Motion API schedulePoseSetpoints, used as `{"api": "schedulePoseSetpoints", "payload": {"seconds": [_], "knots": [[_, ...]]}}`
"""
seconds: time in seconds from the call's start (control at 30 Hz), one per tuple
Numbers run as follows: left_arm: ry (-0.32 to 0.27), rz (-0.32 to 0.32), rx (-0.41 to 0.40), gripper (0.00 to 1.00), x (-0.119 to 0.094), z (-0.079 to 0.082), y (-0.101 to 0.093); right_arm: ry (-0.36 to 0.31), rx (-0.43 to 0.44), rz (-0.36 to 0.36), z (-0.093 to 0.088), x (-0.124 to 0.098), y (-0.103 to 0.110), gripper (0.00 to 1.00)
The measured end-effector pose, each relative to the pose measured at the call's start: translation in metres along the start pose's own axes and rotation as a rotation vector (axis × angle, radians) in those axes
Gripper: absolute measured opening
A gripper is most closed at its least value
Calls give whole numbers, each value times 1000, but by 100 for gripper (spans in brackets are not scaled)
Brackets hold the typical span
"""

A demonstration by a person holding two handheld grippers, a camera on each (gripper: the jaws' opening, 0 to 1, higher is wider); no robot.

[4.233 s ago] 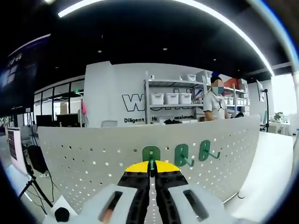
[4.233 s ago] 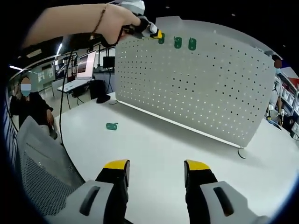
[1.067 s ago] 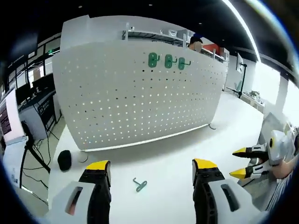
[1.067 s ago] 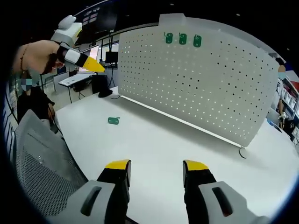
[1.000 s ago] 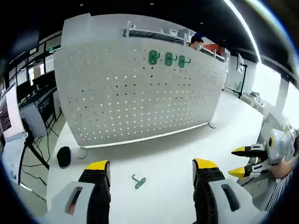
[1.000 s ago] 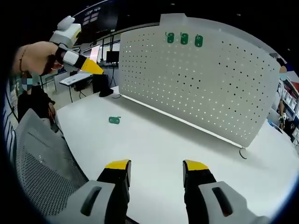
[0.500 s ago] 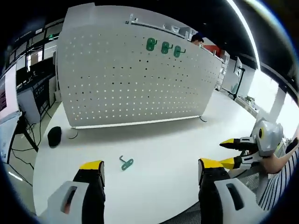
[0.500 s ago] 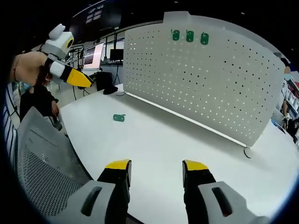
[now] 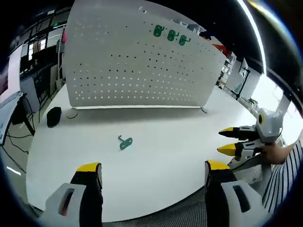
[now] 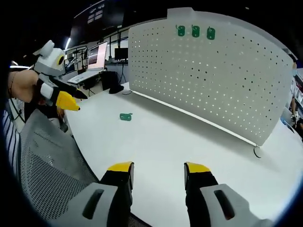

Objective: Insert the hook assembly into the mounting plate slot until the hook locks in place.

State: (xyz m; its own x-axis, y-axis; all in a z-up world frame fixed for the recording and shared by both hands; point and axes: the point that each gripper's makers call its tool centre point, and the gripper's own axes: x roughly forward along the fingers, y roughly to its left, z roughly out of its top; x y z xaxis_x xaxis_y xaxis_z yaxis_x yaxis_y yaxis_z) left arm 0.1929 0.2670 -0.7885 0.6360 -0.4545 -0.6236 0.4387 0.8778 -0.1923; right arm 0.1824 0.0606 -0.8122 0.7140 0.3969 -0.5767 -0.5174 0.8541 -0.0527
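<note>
A small green metal hook (image 9: 125,142) lies on the white table (image 9: 156,156), well ahead of the spread, empty left gripper (image 9: 150,176); right gripper (image 10: 155,170) likewise spread, apparently empty.

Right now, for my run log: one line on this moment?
pegboard: three hooks | table: one hook | both grippers open

Bright, even overhead light glares off the white glossy tabletop (image 9: 156,156), shadows soft, edges fisheye-curved, focus sharp.
</note>
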Motion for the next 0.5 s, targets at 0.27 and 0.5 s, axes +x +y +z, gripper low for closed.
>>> {"api": "schedulePoseSetpoints", "payload": {"seconds": [0.27,0.5], "knots": [[1,-21,-69,94,1,-9,2,11,-7,44,9,11,10,39],[-27,-27,-74,97,0,-10,1,26,7,114,27,41,26,38]]}}
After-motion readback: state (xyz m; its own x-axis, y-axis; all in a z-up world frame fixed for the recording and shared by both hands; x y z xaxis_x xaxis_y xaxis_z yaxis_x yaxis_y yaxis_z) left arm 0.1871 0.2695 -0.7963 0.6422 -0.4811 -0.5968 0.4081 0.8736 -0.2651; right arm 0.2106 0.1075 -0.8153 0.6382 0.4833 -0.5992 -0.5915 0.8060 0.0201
